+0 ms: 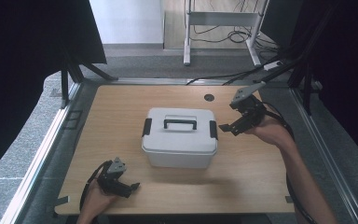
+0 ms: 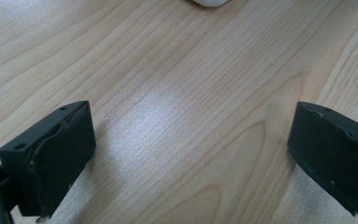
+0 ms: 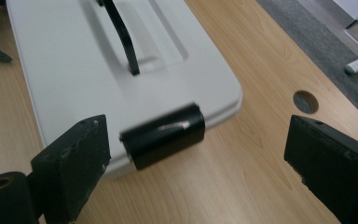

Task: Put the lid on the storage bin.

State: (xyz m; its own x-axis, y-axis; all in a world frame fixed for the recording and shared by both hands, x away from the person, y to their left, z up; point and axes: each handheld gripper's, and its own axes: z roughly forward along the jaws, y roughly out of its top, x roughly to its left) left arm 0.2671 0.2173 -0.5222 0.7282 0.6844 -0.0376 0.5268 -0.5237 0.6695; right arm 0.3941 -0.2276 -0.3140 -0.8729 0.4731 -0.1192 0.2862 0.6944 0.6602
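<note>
At the centre of the tabletop (image 1: 121,107) sits a white lidded box (image 1: 179,137), its long axis running from nine to three o'clock in the high view, with a black carry handle (image 1: 180,123) lying flat in a recess on the lid and a black latch at each short end. Toward three o'clock of the box, the right claw (image 1: 229,127) hovers just beside the right-hand latch (image 1: 213,129), its jaws spread wide and pointing toward nine o'clock at that end; in the right gripper view the latch (image 3: 163,135) lies between the two jaws, closer to the left-hand one, apparently not touched by either. That is the relation any coming move likely turns on: the latch lies straight ahead of this claw, so the right hand is much the nearer and seems poised to work the clasp. The left claw (image 1: 133,188) rests low near seven o'clock of the box, well apart from it, jaws also wide and holding nothing, over bare wood in its own view. Both latches look closed against the lid, which seems seated evenly on the box. A round cable hole (image 1: 209,97) sits beyond the box toward one o'clock.
</note>
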